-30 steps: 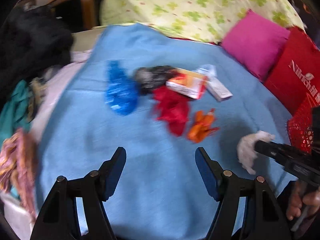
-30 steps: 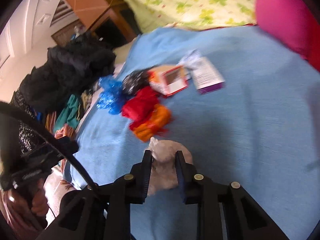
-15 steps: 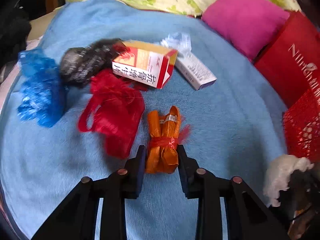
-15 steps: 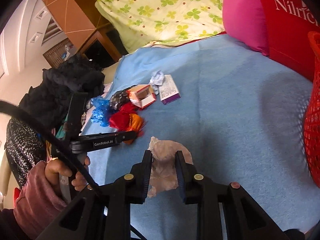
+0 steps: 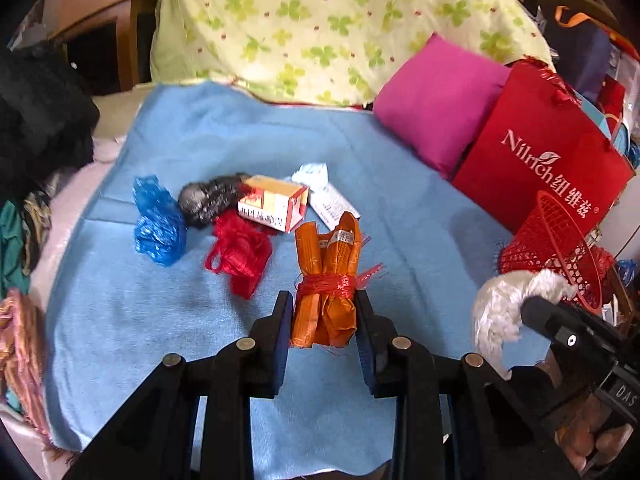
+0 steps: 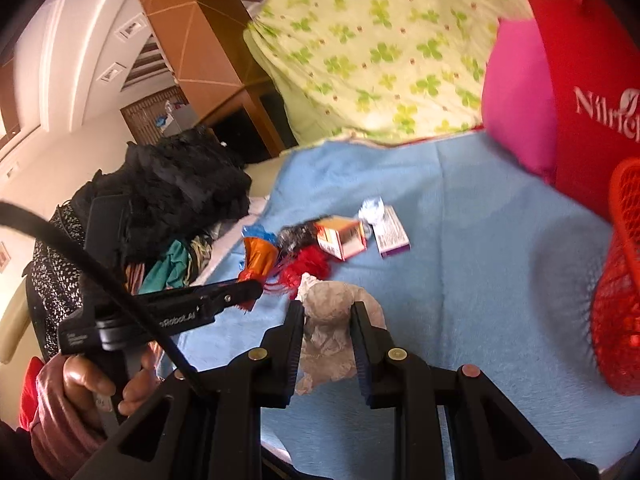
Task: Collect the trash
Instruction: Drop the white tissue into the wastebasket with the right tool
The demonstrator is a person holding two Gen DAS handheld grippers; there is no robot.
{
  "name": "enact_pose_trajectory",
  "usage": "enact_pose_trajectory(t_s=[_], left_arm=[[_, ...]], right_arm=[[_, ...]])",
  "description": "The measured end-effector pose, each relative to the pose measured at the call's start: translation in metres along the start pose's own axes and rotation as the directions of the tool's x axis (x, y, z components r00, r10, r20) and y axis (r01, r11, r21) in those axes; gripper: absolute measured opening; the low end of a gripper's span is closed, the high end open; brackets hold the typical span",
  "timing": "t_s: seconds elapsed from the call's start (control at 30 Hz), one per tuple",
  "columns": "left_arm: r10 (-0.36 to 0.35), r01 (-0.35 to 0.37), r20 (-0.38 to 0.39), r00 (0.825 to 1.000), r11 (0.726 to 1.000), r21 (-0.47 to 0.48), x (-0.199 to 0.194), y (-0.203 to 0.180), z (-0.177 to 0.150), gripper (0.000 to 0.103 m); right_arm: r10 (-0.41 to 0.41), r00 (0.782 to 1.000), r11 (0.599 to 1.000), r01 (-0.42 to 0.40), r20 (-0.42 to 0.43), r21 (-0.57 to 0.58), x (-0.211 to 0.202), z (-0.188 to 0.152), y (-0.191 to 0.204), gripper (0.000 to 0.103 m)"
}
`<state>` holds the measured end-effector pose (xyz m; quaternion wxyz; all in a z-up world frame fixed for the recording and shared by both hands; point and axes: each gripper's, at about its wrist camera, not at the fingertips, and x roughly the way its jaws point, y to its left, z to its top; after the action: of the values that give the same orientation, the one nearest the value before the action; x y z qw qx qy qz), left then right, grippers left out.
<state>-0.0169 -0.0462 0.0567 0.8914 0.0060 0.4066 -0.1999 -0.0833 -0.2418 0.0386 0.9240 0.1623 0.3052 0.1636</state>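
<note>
My left gripper (image 5: pixel 324 300) is shut on an orange wrapper bundle (image 5: pixel 326 280) tied with red string, held above the blue blanket (image 5: pixel 160 320). My right gripper (image 6: pixel 326 308) is shut on a crumpled white tissue (image 6: pixel 332 320); the tissue also shows in the left wrist view (image 5: pixel 504 304) close to the red mesh basket (image 5: pixel 556 248). On the blanket lie a blue plastic bag (image 5: pixel 158 222), a black bag (image 5: pixel 210 200), a red net bag (image 5: pixel 240 252), an orange-white carton (image 5: pixel 274 202) and a white box (image 5: pixel 332 206).
A magenta pillow (image 5: pixel 436 100) and a red paper bag (image 5: pixel 540 152) stand at the right. A clover-print quilt (image 5: pixel 320 20) lies at the back. Dark and coloured clothes (image 5: pixel 36 128) pile at the left edge.
My left gripper moved in, shut on the orange bundle and lifted it off the blanket. My right gripper carried the tissue right, toward the red basket.
</note>
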Motion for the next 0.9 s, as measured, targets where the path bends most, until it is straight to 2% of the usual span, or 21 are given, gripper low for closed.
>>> enact_pose_trajectory(t_s=[0.4, 0.9], left_arm=[[0.044, -0.049, 0.084, 0.995, 0.997, 0.053, -0.043, -0.016, -0.004, 0.032], [0.051, -0.058, 0.114, 0.992, 0.996, 0.065, -0.061, -0.023, -0.009, 0.032]], right_arm=[[-0.016, 0.994, 1.0, 0.018, 0.111, -0.022, -0.054, 0.013, 0.019, 0.025], [-0.007, 0.986, 0.998, 0.017, 0.165, -0.062, -0.082, 0.016, 0.039, 0.025]])
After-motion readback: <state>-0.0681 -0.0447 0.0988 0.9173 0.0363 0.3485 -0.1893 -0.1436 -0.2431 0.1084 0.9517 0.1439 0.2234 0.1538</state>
